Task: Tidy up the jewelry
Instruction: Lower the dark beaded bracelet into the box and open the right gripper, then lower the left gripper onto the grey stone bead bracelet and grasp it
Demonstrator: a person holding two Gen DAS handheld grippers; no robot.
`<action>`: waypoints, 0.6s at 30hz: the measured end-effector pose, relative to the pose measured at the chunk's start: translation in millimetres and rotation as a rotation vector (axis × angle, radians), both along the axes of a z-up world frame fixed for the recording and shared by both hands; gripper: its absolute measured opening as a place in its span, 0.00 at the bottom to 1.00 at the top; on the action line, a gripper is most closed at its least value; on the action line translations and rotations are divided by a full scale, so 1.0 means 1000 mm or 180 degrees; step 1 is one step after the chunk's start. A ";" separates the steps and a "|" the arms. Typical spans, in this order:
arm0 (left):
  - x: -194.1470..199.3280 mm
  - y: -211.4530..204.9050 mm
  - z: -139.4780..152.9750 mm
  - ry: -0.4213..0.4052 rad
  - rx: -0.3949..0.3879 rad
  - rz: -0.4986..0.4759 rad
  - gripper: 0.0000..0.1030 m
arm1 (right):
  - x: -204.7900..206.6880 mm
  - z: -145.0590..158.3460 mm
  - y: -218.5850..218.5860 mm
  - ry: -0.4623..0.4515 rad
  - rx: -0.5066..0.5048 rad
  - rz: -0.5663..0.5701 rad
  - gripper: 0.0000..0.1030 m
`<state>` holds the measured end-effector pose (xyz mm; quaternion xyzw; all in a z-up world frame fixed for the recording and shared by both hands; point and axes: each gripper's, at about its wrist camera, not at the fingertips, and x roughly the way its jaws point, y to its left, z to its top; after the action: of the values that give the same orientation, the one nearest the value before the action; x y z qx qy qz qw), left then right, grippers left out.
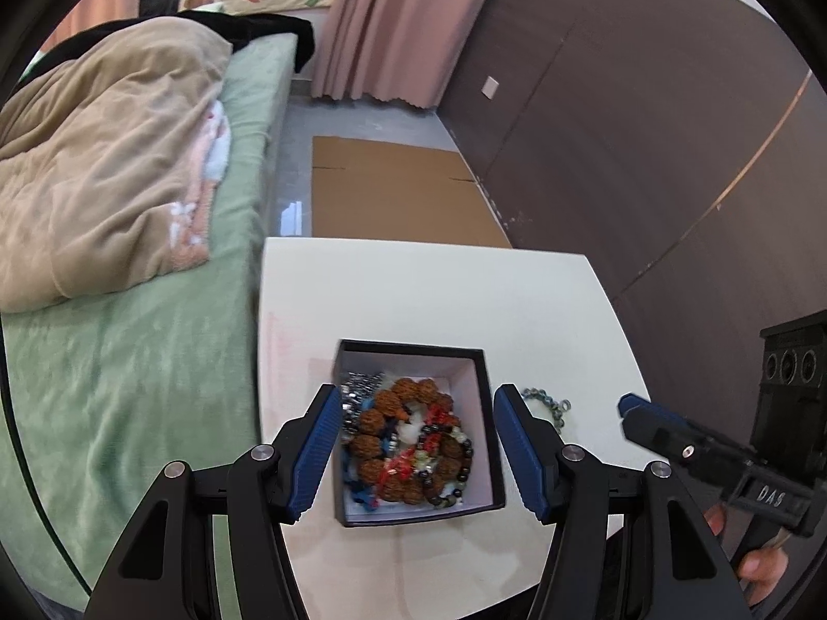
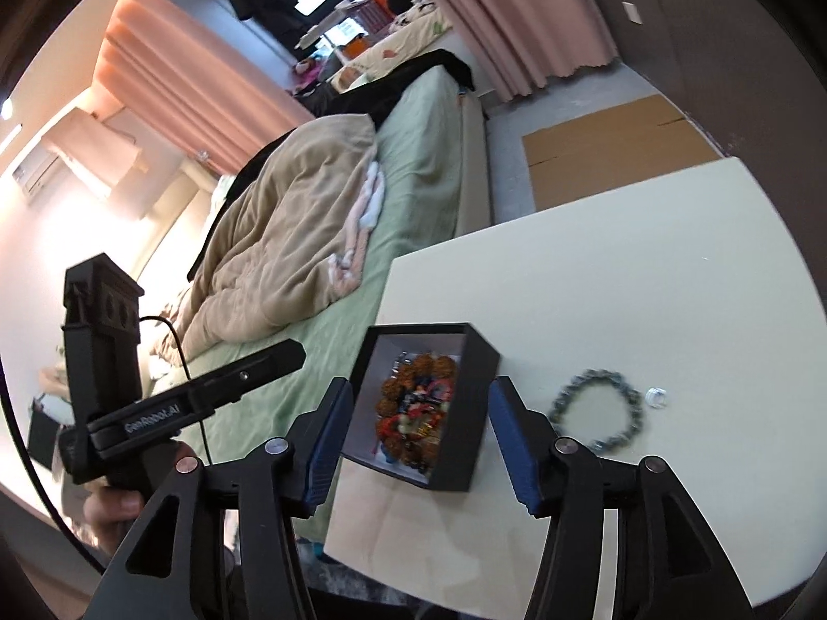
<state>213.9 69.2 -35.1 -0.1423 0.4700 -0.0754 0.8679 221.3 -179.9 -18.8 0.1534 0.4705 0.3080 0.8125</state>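
Black box [image 1: 488, 413] is sitting full of beads [image 1: 408, 444] on the table [image 1: 439, 299]; both grippers [image 1: 417, 452] [image 2: 419, 447] are hovering spread wide, bracelet [image 2: 597, 413] lying beside, possibly a ring [image 2: 656, 397] too.

In the left wrist view, the grey bead bracelet [image 1: 548, 403] at four o'clock is half hidden behind the left gripper's right finger [image 1: 519, 452]. The tangled beads in the black box [image 1: 488, 413] blur together. In the right wrist view, the small clear object [image 2: 656, 396] is too small to identify.

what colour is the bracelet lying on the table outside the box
Grey-green metallic beads: the bracelet shows best in the right wrist view, right of the box.
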 end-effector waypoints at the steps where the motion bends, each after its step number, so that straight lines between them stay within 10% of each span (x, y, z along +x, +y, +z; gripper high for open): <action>1: 0.001 -0.004 -0.001 0.0005 0.0006 -0.0026 0.60 | 0.000 0.001 -0.007 0.0007 -0.0027 -0.0044 0.57; 18: 0.024 -0.079 -0.015 0.0123 0.0089 -0.0416 0.60 | 0.010 -0.014 -0.091 0.0431 -0.0257 -0.0721 0.78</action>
<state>237.6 -10.0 -50.6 -0.1007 0.4959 -0.1225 0.8537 231.0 -270.9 -33.3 0.1931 0.5159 0.1841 0.8140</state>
